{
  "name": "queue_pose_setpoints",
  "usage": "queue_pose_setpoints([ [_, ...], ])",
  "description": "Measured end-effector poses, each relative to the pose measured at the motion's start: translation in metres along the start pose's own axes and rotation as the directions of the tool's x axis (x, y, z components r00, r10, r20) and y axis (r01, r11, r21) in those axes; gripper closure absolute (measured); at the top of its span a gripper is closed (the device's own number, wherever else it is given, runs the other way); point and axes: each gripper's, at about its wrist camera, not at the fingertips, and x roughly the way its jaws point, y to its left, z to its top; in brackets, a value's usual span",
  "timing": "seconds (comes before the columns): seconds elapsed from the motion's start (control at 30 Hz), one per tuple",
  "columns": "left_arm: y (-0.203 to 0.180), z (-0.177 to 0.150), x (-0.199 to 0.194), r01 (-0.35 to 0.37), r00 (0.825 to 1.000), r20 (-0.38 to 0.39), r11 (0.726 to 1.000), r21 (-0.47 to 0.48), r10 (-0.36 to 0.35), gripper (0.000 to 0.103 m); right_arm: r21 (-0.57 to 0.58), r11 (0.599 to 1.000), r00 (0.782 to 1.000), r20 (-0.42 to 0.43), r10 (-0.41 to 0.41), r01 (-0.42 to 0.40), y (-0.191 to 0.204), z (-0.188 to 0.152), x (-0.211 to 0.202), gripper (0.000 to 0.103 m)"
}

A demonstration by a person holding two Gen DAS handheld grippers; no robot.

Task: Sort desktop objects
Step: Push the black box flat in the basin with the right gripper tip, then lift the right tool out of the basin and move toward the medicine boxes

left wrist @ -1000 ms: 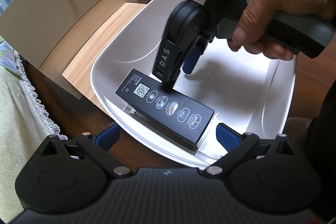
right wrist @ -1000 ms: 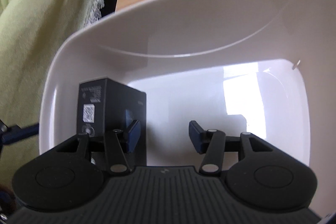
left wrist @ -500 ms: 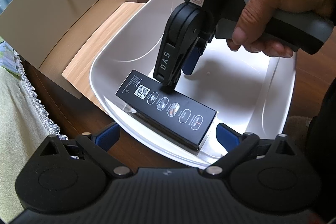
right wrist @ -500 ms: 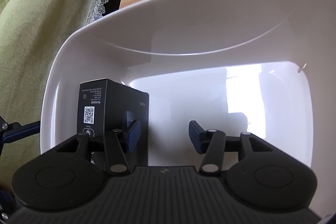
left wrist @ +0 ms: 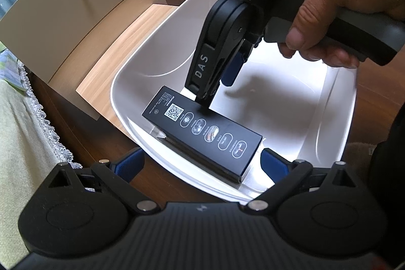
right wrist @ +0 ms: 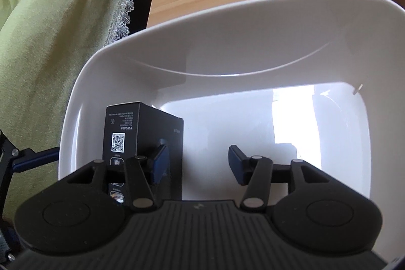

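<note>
The black box (left wrist: 202, 133) lies in the near left of the white plastic bin (left wrist: 157, 42), its near end hidden behind the bin wall. One box, one smooth round-cornered bin, on a dark wooden tabletop (left wrist: 83, 133). The right gripper (right wrist: 197, 162) hangs over it, fingers spread, empty. The left gripper (left wrist: 200, 163) stands wide apart, empty, at the bin's near rim.

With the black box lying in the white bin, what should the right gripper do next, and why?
Probably lift the right gripper straight up out of the white bin: it is open, the black box rests on the bin floor, and one finger sits just above it.
</note>
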Motion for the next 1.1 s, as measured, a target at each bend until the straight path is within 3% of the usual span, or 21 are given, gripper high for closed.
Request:
queue_pose_setpoints([
  [0.43,0.008,0.007,-0.025,0.01,0.997,0.079,0.998,-0.069,-0.005,0.004,-0.001,1.0,0.999,0.051,-0.015,0.015,0.008,-0.003,-0.042,0.053],
  [0.67,0.013,0.016,-0.056,-0.043,0.996,0.078,0.994,-0.098,0.051,0.004,-0.03,1.0,0.996,0.088,0.007,-0.005,0.024,-0.008,-0.086,0.051],
  [0.97,-0.002,0.011,-0.128,-0.138,0.986,0.061,0.967,-0.215,0.154,0.004,-0.159,0.987,0.994,0.107,0.008,0.009,0.063,-0.022,-0.143,0.039],
  [1.1,-0.01,0.009,-0.16,-0.182,0.978,0.047,0.946,-0.267,0.201,0.004,-0.215,0.977,0.989,0.145,0.024,0.008,0.077,-0.033,-0.172,0.027],
])
